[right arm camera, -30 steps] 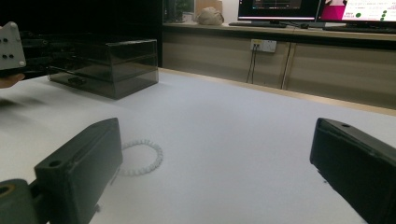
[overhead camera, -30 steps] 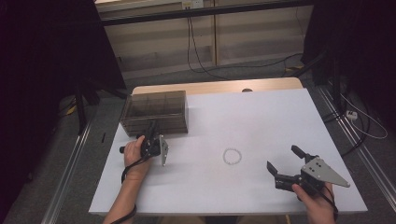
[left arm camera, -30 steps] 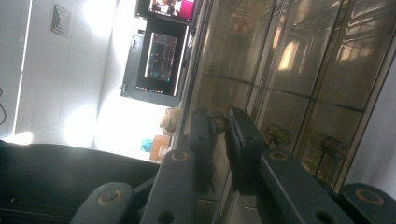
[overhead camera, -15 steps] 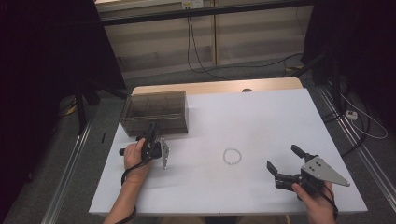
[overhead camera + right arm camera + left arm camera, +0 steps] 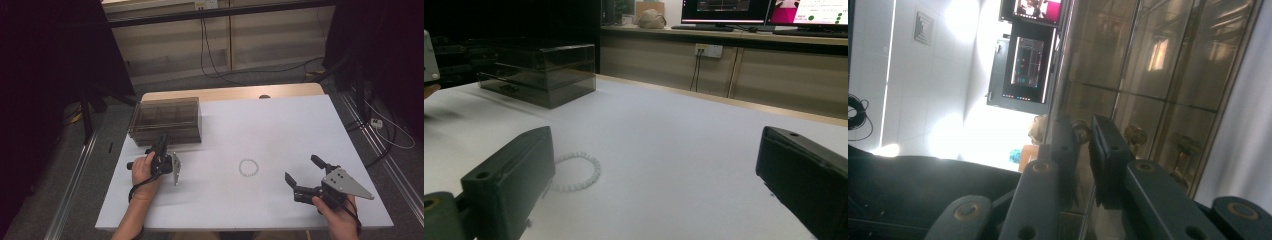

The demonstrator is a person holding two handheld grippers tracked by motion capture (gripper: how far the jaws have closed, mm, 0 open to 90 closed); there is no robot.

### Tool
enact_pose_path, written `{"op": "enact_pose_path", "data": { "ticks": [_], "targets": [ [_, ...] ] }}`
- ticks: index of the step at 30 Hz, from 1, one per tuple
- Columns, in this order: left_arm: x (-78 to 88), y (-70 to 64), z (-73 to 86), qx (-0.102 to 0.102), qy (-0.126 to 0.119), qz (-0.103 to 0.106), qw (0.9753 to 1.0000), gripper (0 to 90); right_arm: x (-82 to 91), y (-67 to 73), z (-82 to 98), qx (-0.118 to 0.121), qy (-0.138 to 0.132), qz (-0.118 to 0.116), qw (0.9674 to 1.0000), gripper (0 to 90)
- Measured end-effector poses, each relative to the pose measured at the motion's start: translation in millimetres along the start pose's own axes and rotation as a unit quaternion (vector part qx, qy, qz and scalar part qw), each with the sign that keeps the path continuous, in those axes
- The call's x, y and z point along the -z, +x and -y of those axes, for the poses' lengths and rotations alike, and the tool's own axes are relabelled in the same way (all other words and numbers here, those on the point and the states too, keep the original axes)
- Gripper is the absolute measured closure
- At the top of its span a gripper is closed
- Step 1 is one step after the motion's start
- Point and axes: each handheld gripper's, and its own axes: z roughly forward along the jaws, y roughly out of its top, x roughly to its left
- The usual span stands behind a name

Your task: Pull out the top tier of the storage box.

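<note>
A smoky clear drawer box [image 5: 167, 117] stands at the table's back left. My left gripper [image 5: 162, 140] lies rolled on its side with its tips against the box's lower front. In the left gripper view my left gripper [image 5: 1083, 142] has its jaws nearly together, pinching a small brass drawer knob [image 5: 1081, 131]; a second knob [image 5: 1135, 134] sits just beside it. A white bead bracelet [image 5: 248, 167] lies on the table's middle. My right gripper [image 5: 301, 168] rests near the front right, open and pointing at the bracelet [image 5: 576, 172], with nothing between its fingers.
The white table [image 5: 280, 125] has a wooden strip along its far edge. The drawer box [image 5: 541, 72] shows far left in the right gripper view. Cables trail on the floor behind the table, and monitors stand on a bench beyond.
My left gripper has edged a little closer to the box front. The right gripper and the bracelet have stayed where they were.
</note>
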Motion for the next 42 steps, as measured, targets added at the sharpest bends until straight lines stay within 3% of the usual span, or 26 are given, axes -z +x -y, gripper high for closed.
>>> {"op": "enact_pose_path", "data": {
  "ticks": [8,9,10,12,15,18,19,20,21,24,27,28,32,33,37,39,40,42],
  "targets": [
    [6.6,-0.2,-2.4,0.001,-0.003,0.004,1.0000,82.0,0.5,0.0,-0.7,0.001,0.000,0.002,1.0000,2.0],
    [7.8,-0.4,-2.3,0.009,-0.011,0.007,0.9999,84.2,0.5,0.1,-0.8,0.002,0.000,0.002,1.0000,2.0],
    [8.7,0.3,-3.4,0.004,-0.011,0.006,0.9999,90.0,0.3,0.1,-0.9,0.002,0.000,0.001,1.0000,2.0],
    [8.0,0.2,-4.0,0.006,-0.009,0.020,0.9997,88.9,0.1,0.7,-1.1,0.003,0.001,0.000,1.0000,2.0],
    [8.5,-0.5,-1.7,0.025,-0.009,0.025,0.9993,85.1,-0.1,1.7,-1.2,0.004,0.001,0.000,1.0000,2.0],
    [10.6,3.5,-1.0,0.059,-0.017,0.023,0.9978,78.3,0.1,1.9,-1.5,0.005,-0.001,0.000,1.0000,2.0],
    [11.4,4.6,-0.8,0.073,-0.016,0.023,0.9970,74.5,0.0,1.7,-1.3,0.005,0.001,-0.001,1.0000,2.0],
    [11.0,5.0,-0.3,0.101,-0.023,0.026,0.9943,72.7,-0.3,1.5,-1.0,0.004,0.001,0.001,1.0000,2.0],
    [11.1,7.2,0.1,0.115,-0.025,0.026,0.9927,69.5,-0.5,1.2,-0.8,0.003,0.001,0.001,1.0000,2.0],
    [11.6,11.5,1.1,0.178,-0.028,0.032,0.9830,65.6,-0.1,1.3,-1.1,0.003,0.001,0.001,1.0000,2.0],
    [13.2,16.1,0.7,0.216,-0.027,0.035,0.9753,63.9,0.1,1.7,-1.3,0.003,0.000,0.002,1.0000,2.0],
    [13.7,17.7,0.5,0.221,-0.027,0.030,0.9744,62.8,0.1,1.8,-1.3,0.003,0.000,0.002,1.0000,2.0],
    [14.4,21.4,2.5,0.281,-0.020,0.033,0.9588,58.1,0.0,2.2,-1.1,0.004,0.000,0.000,1.0000,2.0],
    [14.1,21.9,3.1,0.303,-0.020,0.038,0.9521,57.1,-0.1,2.2,-1.1,0.005,0.000,0.001,1.0000,2.0],
    [14.0,24.0,4.9,0.355,-0.013,0.041,0.9339,50.1,0.1,2.1,-1.2,0.005,0.001,0.001,1.0000,2.0],
    [13.6,24.7,5.2,0.384,-0.009,0.041,0.9222,44.8,0.5,1.9,-1.5,0.005,0.000,0.002,1.0000,2.0],
    [13.8,25.4,5.5,0.392,-0.007,0.040,0.9188,43.7,0.6,1.8,-1.6,0.005,0.000,0.001,1.0000,2.0],
    [13.8,26.8,5.7,0.415,-0.006,0.046,0.9087,42.4,0.7,1.7,-1.6,0.003,0.000,0.002,1.0000,2.0]
  ]
}}
